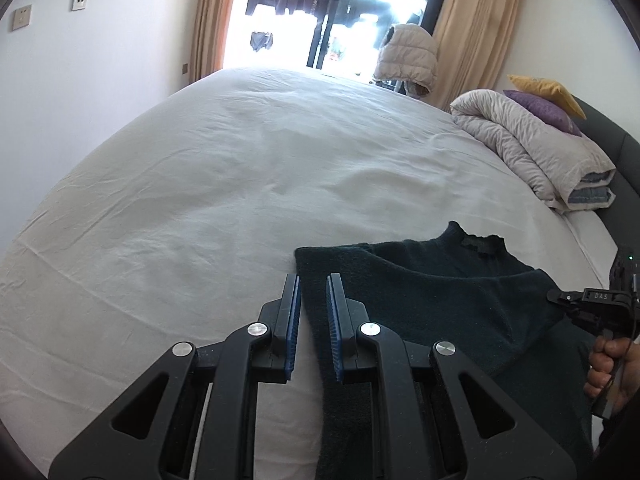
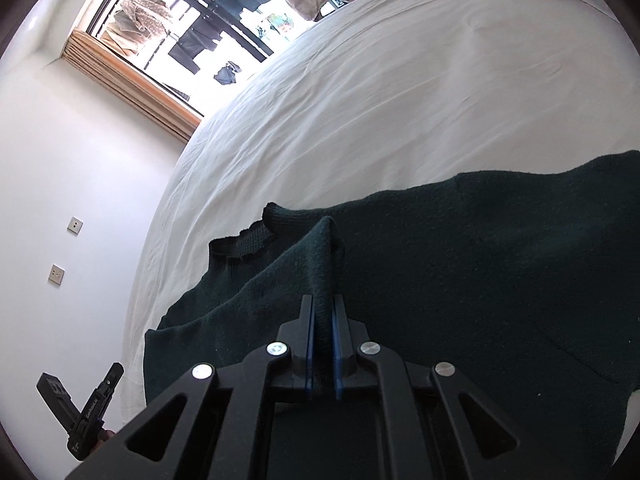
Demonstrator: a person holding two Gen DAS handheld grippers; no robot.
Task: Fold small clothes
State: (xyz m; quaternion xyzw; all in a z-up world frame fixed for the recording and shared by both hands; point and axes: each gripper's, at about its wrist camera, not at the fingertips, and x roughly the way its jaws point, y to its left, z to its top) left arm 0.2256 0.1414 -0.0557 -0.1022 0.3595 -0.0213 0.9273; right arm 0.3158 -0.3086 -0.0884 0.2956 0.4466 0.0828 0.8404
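A dark green knit sweater (image 1: 448, 300) lies partly folded on the white bed sheet (image 1: 224, 184), collar toward the headboard. My left gripper (image 1: 314, 282) is open, its blue pads astride the sweater's left edge with nothing clamped. My right gripper (image 2: 323, 304) is shut on a pinched ridge of the sweater (image 2: 480, 264), lifting the fabric a little. The collar (image 2: 244, 242) shows to the left of that ridge. The right gripper also shows at the right edge of the left wrist view (image 1: 560, 296), held by a hand.
A rolled duvet (image 1: 536, 148) with purple and yellow pillows (image 1: 548, 104) lies at the headboard on the right. A padded jacket (image 1: 408, 56) hangs by the bright balcony door. A wall with switches stands left of the bed (image 1: 24, 16).
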